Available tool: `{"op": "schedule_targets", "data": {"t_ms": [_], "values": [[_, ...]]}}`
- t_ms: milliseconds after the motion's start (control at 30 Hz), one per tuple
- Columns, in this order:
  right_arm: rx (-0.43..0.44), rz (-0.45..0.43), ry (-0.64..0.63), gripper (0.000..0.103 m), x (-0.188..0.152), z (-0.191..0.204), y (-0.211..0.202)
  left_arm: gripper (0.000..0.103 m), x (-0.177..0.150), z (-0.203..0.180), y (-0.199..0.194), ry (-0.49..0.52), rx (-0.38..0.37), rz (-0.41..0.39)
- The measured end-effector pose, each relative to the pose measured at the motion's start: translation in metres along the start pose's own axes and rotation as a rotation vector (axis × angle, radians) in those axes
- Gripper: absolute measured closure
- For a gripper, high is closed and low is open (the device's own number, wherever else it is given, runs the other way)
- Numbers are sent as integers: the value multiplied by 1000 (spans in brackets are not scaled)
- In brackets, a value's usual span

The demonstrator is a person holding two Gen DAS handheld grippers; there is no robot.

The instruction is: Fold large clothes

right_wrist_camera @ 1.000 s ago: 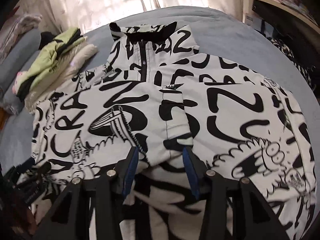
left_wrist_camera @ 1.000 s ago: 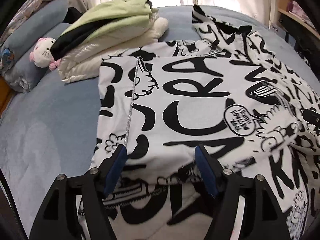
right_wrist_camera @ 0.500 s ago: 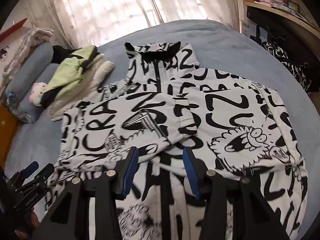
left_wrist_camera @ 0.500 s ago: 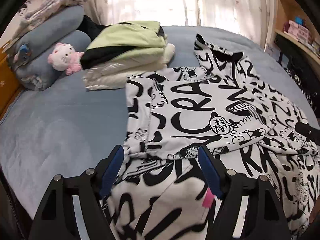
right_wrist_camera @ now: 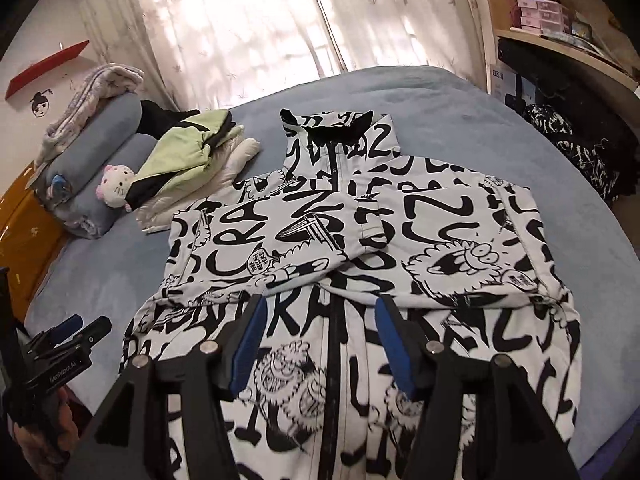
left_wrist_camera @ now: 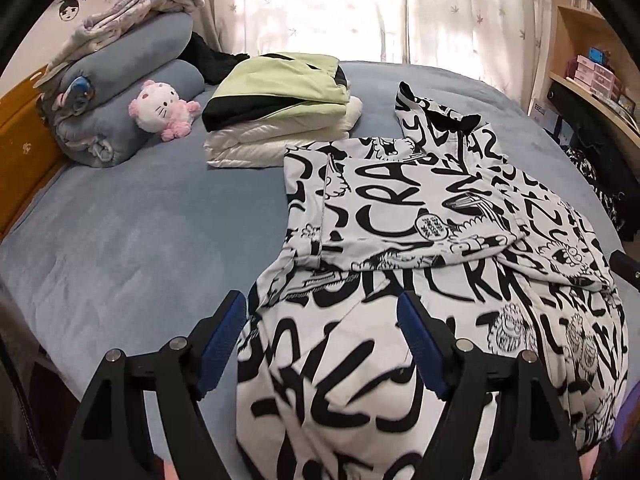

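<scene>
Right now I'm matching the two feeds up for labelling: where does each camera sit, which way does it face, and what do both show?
Left wrist: sits behind the left gripper, facing down and forward over the bed; sees the printed jacket, its own fingers apart.
Right wrist: sits behind the right gripper, jaws opening, nothing between the pads; looks along the jacket's zipper. The left gripper and a hand show at lower left.
Shared: jacket, folded clothes stack, plush toy, curtains.
</scene>
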State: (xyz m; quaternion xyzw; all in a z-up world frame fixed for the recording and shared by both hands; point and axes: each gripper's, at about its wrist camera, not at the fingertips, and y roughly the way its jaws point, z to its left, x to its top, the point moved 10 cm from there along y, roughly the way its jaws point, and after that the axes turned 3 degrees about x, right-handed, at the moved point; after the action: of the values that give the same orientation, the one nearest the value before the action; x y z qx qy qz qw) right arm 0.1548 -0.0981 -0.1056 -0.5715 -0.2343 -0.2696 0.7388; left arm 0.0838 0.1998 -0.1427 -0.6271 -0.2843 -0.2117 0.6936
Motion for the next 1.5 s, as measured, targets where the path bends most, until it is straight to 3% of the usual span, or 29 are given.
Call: {"op": "schedule_targets", "data": {"t_ms": [200,433,767,1000,1267,1500], "values": [[-4,-9,-11,47,-14,-7,-22,26,-23,17,-16,-11,7,24],[-18,26,-14,46,-43,-30,-40,25,-63,47,-16,-43,-64,104],[-87,97,26,46,-89,-105,-68,25,-135,63,20,-84,-174,284],[-162,161,78,46,-128,-164,-80,25,-145,54,43,-67,-199,308],[-25,268,243,46,-171,-185,-59,17,-143,49,60,-76,-221,324],[90,226,235,46,-172,-175,-52,7,-144,43,74,-54,-215,316]]}}
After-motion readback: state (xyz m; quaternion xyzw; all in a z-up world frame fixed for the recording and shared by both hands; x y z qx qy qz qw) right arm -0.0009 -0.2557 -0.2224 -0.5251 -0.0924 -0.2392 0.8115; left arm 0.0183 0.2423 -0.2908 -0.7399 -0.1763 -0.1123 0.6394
